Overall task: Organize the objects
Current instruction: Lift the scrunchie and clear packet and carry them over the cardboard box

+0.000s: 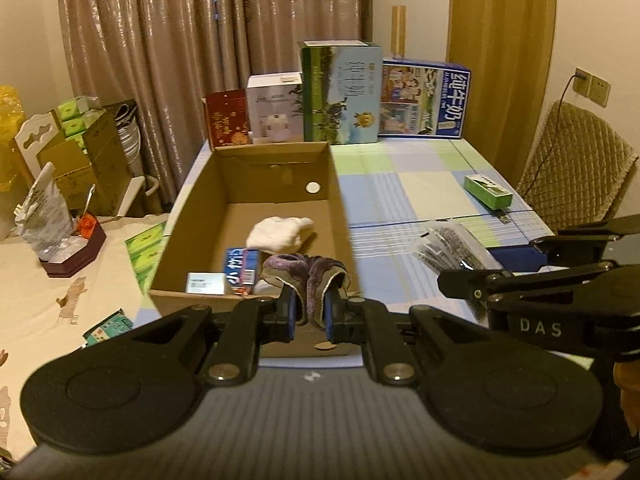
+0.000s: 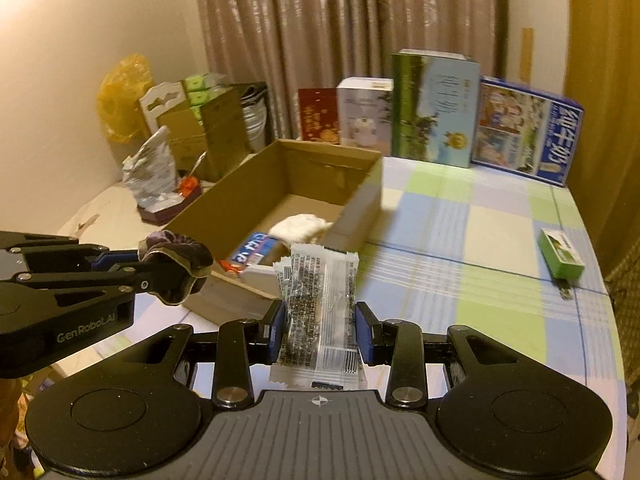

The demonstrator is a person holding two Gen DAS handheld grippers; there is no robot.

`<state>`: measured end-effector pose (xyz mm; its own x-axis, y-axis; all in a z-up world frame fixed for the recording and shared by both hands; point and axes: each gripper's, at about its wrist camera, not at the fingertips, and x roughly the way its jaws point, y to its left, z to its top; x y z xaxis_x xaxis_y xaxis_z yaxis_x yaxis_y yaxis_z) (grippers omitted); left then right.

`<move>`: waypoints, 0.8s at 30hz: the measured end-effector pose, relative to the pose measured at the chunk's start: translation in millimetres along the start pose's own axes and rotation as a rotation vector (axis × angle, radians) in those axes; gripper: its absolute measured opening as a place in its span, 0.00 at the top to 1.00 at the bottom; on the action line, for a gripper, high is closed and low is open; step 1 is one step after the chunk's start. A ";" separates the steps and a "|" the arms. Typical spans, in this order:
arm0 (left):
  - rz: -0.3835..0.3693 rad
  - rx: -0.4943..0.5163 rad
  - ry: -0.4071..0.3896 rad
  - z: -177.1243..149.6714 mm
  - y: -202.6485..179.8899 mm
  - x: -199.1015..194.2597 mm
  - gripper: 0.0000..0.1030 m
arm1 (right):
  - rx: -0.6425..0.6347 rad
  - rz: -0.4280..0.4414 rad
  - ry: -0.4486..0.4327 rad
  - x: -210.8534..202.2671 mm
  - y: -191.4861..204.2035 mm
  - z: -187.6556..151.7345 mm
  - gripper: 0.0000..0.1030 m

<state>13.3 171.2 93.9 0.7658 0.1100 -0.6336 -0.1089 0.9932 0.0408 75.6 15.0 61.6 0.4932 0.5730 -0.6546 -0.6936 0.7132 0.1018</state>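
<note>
An open cardboard box [image 1: 340, 200] [image 2: 360, 200] lies on the checked tablecloth. Inside it are a white cloth [image 1: 280, 232] [image 2: 300, 226], a blue toothpaste carton [image 1: 240, 266] [image 2: 256, 252] and a small pale box [image 1: 206, 283]. My left gripper [image 1: 310, 312] [image 2: 160, 276] is shut on a purple velvet scrunchie [image 1: 308, 276] [image 2: 176, 260], held just above the box's near edge. My right gripper [image 2: 320, 330] is shut on clear snack packets with black print [image 2: 320, 300] [image 1: 452, 248], beside the box's near right corner.
A small green box [image 1: 488, 191] [image 2: 560, 254] lies at the table's right. Milk cartons [image 1: 340, 92] [image 2: 436, 108] and gift boxes line the far edge before curtains. A side table at left holds cartons, a foil bag [image 1: 44, 216] and green packs. A padded chair [image 1: 576, 164] stands at right.
</note>
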 end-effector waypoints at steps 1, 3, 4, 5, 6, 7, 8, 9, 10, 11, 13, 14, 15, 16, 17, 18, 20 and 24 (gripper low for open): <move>0.004 -0.002 0.000 0.5 3.2 -0.4 0.90 | -0.003 0.006 0.001 2.6 3.0 2.1 0.67; 0.011 -0.006 -0.001 2.1 9.8 -1.3 0.90 | -0.006 0.011 0.003 6.4 8.6 4.9 0.67; 0.015 -0.007 -0.002 3.2 12.9 -1.8 0.90 | -0.009 0.013 0.005 8.9 11.0 6.9 0.67; 0.018 -0.008 -0.004 4.2 15.2 -2.2 0.90 | -0.010 0.013 0.005 10.1 13.2 8.1 0.67; 0.021 -0.009 -0.006 5.9 17.9 -2.4 0.90 | -0.012 0.013 0.006 12.2 15.2 9.9 0.67; 0.023 -0.010 -0.007 6.8 20.8 -2.7 0.90 | -0.014 0.013 0.006 14.3 16.6 11.6 0.67; 0.024 -0.012 -0.008 8.1 24.0 -2.8 0.90 | -0.013 0.012 0.008 16.6 17.8 13.2 0.67; 0.026 -0.013 -0.009 9.2 26.1 -2.8 0.90 | -0.012 0.012 0.010 17.6 20.1 14.9 0.67; 0.027 -0.014 -0.010 10.5 29.0 -2.7 0.90 | -0.012 0.013 0.011 19.7 21.3 16.6 0.67; 0.027 -0.014 -0.011 11.5 31.2 -2.5 0.90 | -0.012 0.014 0.012 21.1 22.7 18.4 0.67; 0.032 -0.016 -0.012 14.0 37.3 -0.5 0.90 | -0.015 0.015 0.012 24.4 25.5 22.0 0.67; 0.036 -0.017 -0.011 14.6 40.3 1.1 0.90 | -0.016 0.015 0.013 26.1 26.5 23.8 0.67; 0.039 -0.018 -0.009 15.3 43.5 2.5 0.90 | -0.016 0.016 0.014 28.4 27.5 25.8 0.67; 0.042 -0.016 -0.007 16.2 45.7 4.0 0.90 | -0.015 0.016 0.015 31.1 28.9 27.9 0.67; 0.044 -0.016 -0.006 17.1 47.9 5.4 0.90 | -0.014 0.017 0.017 32.9 29.9 29.5 0.67; 0.043 -0.019 -0.004 18.6 51.0 7.9 0.90 | -0.012 0.020 0.019 36.0 31.1 32.1 0.67; 0.039 -0.024 -0.002 20.8 56.3 10.9 0.90 | -0.013 0.024 0.020 39.9 34.0 36.2 0.67; 0.044 -0.026 0.003 26.4 66.2 18.9 0.90 | -0.019 0.029 0.024 48.5 38.6 42.9 0.67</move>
<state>37.4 240.0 105.0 0.7583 0.1530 -0.6337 -0.1587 0.9862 0.0482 95.2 87.6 65.8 0.4601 0.5830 -0.6696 -0.7170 0.6888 0.1070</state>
